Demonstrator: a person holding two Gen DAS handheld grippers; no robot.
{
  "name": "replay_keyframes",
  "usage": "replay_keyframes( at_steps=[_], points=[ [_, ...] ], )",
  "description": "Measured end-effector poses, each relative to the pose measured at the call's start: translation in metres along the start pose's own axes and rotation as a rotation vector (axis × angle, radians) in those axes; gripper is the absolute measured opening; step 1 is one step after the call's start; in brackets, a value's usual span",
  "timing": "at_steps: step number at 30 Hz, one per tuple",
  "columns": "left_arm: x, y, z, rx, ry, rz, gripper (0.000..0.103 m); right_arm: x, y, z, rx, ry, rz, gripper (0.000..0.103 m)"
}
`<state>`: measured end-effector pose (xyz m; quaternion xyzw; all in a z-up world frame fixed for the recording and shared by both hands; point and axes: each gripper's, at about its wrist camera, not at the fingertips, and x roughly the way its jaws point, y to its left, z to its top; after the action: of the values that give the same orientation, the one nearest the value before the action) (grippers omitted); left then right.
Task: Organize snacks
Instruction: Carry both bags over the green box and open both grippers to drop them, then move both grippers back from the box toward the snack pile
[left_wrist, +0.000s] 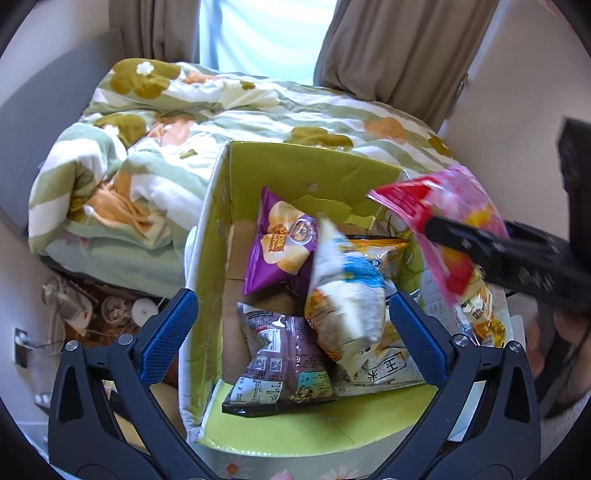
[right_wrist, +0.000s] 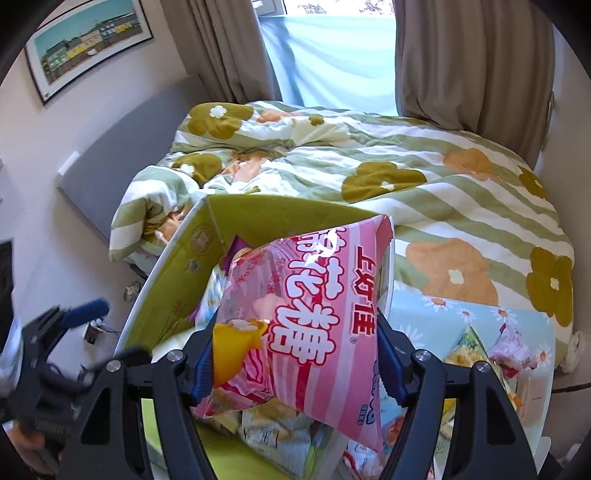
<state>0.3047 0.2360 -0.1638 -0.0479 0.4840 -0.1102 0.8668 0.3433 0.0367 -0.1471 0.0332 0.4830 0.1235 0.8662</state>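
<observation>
A green cardboard box (left_wrist: 310, 155) stands open by the bed and holds several snack bags: a purple chip bag (left_wrist: 280, 243), a brown-grey bag (left_wrist: 280, 354), a yellow bag (left_wrist: 380, 251). A white, blue and orange bag (left_wrist: 347, 291) lies blurred on top of them. My left gripper (left_wrist: 295, 299) hangs over the box with its jaws wide open, pads clear of the white bag. A pink snack bag (right_wrist: 314, 306) sits above the box's right side (right_wrist: 258, 210), with my right gripper (right_wrist: 295, 332) shut on its lower part. It shows too in the left wrist view (left_wrist: 447, 199).
A bed with a floral striped duvet (left_wrist: 184, 110) lies behind the box. A pale flowered surface (right_wrist: 480, 314) to the right carries more snack packets (right_wrist: 509, 350). Cables and small items (left_wrist: 92, 310) clutter the floor left of the box. Curtains (right_wrist: 461, 74) hang behind the bed.
</observation>
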Motion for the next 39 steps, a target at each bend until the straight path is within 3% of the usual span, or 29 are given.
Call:
replay_keyframes(
  at_steps=[7,11,13,21,28,39],
  points=[
    [0.011,0.007,0.004,-0.023,0.016,-0.016,0.103,0.035,-0.006,0.020,0.028,0.047,-0.003,0.070],
    [0.014,0.009,0.005,-0.011,0.017,-0.005,0.103,0.042,-0.010,0.021,0.058,0.039,-0.003,0.096],
    [0.013,0.010,0.004,-0.006,0.015,0.000,0.103,0.037,-0.011,0.017,0.065,0.013,0.001,0.103],
    [0.006,0.009,0.000,0.003,0.006,0.002,0.103,0.021,-0.008,0.008,0.064,-0.023,-0.013,0.103],
    [-0.025,-0.005,-0.001,0.010,-0.040,0.021,0.103,-0.012,-0.001,0.002,0.050,-0.058,-0.012,0.103],
    [-0.085,-0.079,-0.019,0.059,-0.147,0.070,0.103,-0.120,-0.037,-0.035,0.045,-0.173,-0.001,0.103]
  ],
)
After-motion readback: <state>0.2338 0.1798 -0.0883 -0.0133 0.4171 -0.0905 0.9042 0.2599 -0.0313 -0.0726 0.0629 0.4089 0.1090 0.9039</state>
